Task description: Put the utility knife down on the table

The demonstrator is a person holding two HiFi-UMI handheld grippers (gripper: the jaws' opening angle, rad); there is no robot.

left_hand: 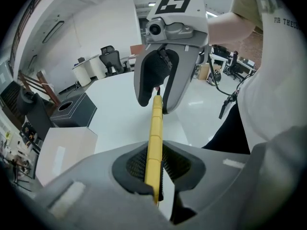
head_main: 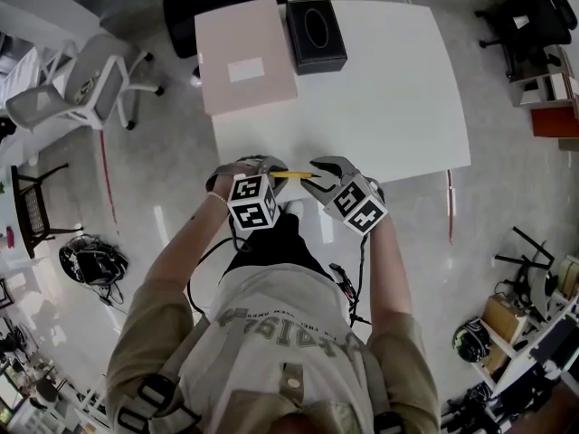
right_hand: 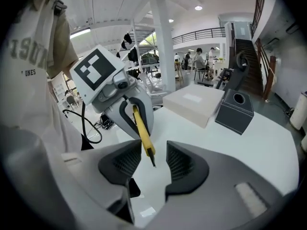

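A slim yellow utility knife (head_main: 291, 174) hangs just above the near edge of the white table (head_main: 389, 107). My left gripper (head_main: 269, 166) is shut on its rear part; in the left gripper view the yellow handle (left_hand: 155, 143) is clamped between the ribbed pads (left_hand: 136, 164). The knife's thin dark tip (right_hand: 152, 161) pokes into the gap of my right gripper (right_hand: 153, 163), whose jaws stand open on either side without touching it. The right gripper (head_main: 323, 172) faces the left one (right_hand: 136, 114) tip to tip.
A flat pinkish box (head_main: 244, 57) and a black tissue box (head_main: 316, 34) sit at the table's far left. A white office chair (head_main: 86, 84) stands left of the table, a black one (head_main: 185, 7) behind it. The person's body is close against the near edge.
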